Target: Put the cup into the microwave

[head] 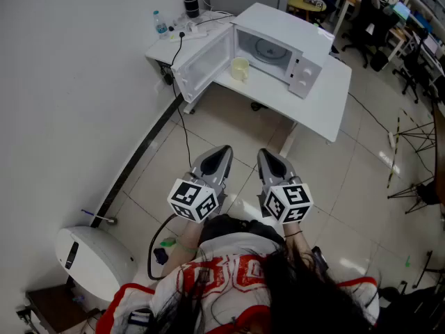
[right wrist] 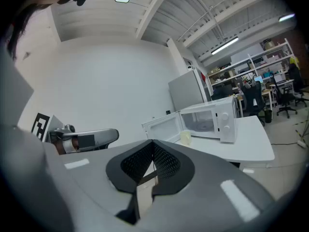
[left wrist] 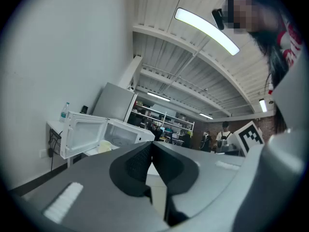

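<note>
A pale yellow cup (head: 240,68) stands on the white table (head: 327,103) just in front of the white microwave (head: 281,51), whose door (head: 203,65) hangs wide open to the left. The cup (right wrist: 185,137) and the microwave (right wrist: 212,122) also appear far off in the right gripper view, and the cup (left wrist: 105,147) in the left gripper view too. Both grippers are held side by side well short of the table, over the tiled floor. The left gripper (head: 224,153) and the right gripper (head: 267,156) have their jaws together with nothing between them.
A water bottle (head: 160,24), a dark flask (head: 191,1) and a power strip sit on the table's far left corner. A cable runs down the wall to the floor. A white round appliance (head: 90,256) stands at lower left. Office chairs and stands fill the right side.
</note>
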`<action>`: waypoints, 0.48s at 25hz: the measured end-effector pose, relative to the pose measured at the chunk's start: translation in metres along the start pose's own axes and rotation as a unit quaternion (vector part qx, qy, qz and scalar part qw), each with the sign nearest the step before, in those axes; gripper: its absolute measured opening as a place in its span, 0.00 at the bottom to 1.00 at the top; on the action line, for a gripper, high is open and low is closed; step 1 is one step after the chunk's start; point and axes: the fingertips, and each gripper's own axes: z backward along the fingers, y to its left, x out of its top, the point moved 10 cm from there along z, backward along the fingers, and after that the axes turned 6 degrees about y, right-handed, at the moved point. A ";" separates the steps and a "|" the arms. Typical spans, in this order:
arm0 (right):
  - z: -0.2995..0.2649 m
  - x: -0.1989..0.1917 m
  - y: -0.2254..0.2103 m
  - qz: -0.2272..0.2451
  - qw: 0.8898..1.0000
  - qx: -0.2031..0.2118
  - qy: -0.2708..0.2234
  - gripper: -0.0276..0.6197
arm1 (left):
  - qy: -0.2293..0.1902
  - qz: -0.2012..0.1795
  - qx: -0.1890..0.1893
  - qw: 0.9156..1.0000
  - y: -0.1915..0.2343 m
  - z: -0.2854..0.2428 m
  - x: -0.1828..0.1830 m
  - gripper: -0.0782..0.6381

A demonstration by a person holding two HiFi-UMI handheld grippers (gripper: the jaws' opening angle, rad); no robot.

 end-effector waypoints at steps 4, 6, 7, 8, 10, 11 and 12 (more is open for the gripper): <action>-0.011 -0.001 0.008 0.013 1.000 -0.004 0.001 0.05 | 0.003 -0.004 -0.006 1.000 0.009 0.006 0.001 0.11; -0.018 -0.001 0.012 0.028 1.000 -0.004 0.004 0.05 | 0.005 0.000 -0.007 1.000 0.015 0.007 0.002 0.11; -0.021 -0.001 0.013 0.035 0.999 -0.004 0.006 0.06 | 0.006 0.002 -0.008 1.000 0.018 0.007 0.003 0.11; -0.024 -0.001 0.014 0.040 0.999 -0.003 0.008 0.07 | 0.007 0.005 -0.008 1.000 0.020 0.007 0.003 0.11; -0.030 -0.001 0.015 0.046 0.999 -0.002 0.013 0.09 | 0.008 0.008 -0.009 1.000 0.024 0.006 0.004 0.11; -0.034 0.000 0.015 0.049 0.999 -0.002 0.016 0.10 | 0.008 0.009 -0.010 1.000 0.026 0.005 0.005 0.11; -0.037 0.000 0.015 0.052 0.998 -0.004 0.018 0.10 | 0.009 0.010 -0.012 1.000 0.028 0.004 0.005 0.11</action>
